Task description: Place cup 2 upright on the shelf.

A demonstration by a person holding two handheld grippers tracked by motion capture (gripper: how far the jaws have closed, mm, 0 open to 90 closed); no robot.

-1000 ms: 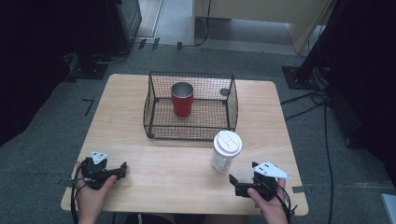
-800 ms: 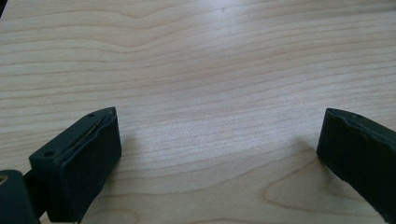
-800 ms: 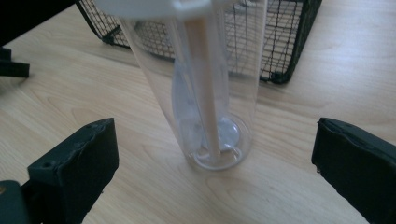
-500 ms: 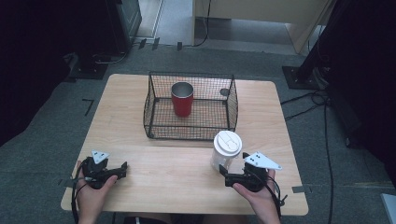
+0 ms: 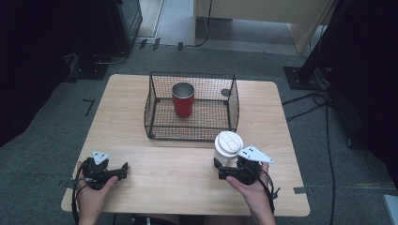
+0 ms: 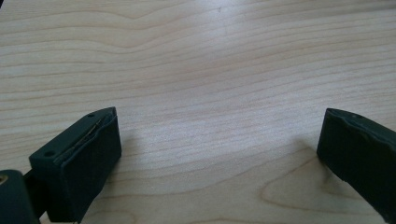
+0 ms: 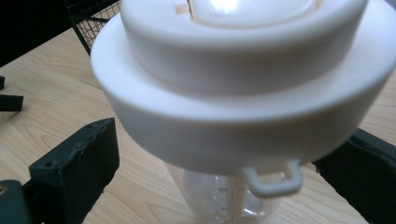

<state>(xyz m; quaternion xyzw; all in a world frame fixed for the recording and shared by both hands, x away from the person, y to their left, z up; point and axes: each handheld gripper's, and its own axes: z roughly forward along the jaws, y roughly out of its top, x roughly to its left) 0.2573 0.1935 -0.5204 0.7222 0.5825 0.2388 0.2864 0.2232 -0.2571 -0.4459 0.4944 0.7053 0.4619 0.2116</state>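
tumbler (image 5: 183,99) in basket (image 5: 159,133) | lidded cup (image 5: 227,149) before basket, right

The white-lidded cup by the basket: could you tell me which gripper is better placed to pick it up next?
The right. The right gripper is right at the white-lidded cup, its open jaws either side of the clear body in the right gripper view. The left gripper sits open over bare table, far across from the cup.
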